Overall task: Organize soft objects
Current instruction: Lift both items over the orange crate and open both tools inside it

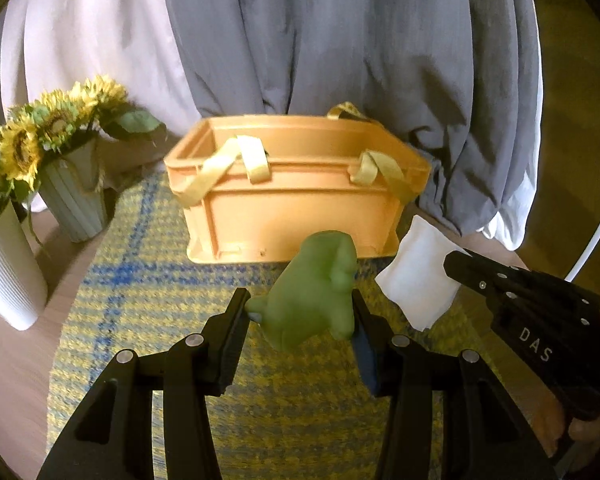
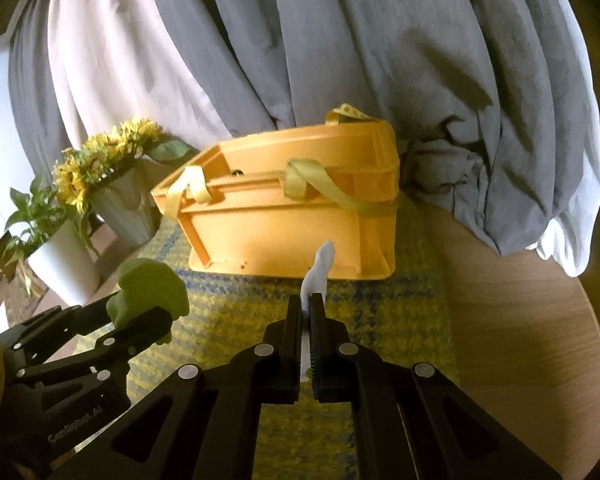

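Left gripper jaws clamp green toy | right gripper jaws pinch white pouch

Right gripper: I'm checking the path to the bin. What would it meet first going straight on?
Probably the near wall of the orange bin. The right gripper, shut on a white cloth, points at it over the mat; depth is unclear.

Wooden table carries yellow-blue woven mat, white pot, ribbed vase; orange crate on mat.
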A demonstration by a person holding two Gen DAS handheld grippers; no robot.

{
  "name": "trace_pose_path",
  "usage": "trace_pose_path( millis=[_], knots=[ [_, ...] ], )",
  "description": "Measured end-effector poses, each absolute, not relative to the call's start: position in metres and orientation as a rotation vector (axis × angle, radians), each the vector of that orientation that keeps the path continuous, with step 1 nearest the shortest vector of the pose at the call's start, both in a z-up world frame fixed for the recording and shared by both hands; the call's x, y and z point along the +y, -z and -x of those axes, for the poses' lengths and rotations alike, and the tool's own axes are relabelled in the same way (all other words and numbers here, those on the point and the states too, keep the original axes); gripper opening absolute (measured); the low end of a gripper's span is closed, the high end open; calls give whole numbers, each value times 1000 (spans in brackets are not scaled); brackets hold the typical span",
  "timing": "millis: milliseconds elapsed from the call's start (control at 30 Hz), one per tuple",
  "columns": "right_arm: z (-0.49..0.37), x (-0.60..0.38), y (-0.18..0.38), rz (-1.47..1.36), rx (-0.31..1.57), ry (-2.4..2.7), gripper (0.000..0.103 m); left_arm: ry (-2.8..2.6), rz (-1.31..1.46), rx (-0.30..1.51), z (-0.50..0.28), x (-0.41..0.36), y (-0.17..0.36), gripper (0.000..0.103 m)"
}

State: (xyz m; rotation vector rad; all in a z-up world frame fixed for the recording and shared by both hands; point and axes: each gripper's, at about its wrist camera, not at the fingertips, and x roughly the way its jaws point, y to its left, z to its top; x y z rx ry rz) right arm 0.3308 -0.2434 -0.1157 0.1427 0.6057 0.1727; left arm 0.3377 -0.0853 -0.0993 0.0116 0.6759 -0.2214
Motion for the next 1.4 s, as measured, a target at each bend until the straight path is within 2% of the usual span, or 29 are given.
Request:
trace_pose_path(
  millis=[700, 1400],
  knots=[
    [-320, -224, 45, -137, 414, -99, 4, 262, -2, 481, -343, -61, 33, 47],
    [-371, -215, -1, -117, 285, -94, 4, 300, -28, 361, -409, -57, -5, 47]
  ],
)
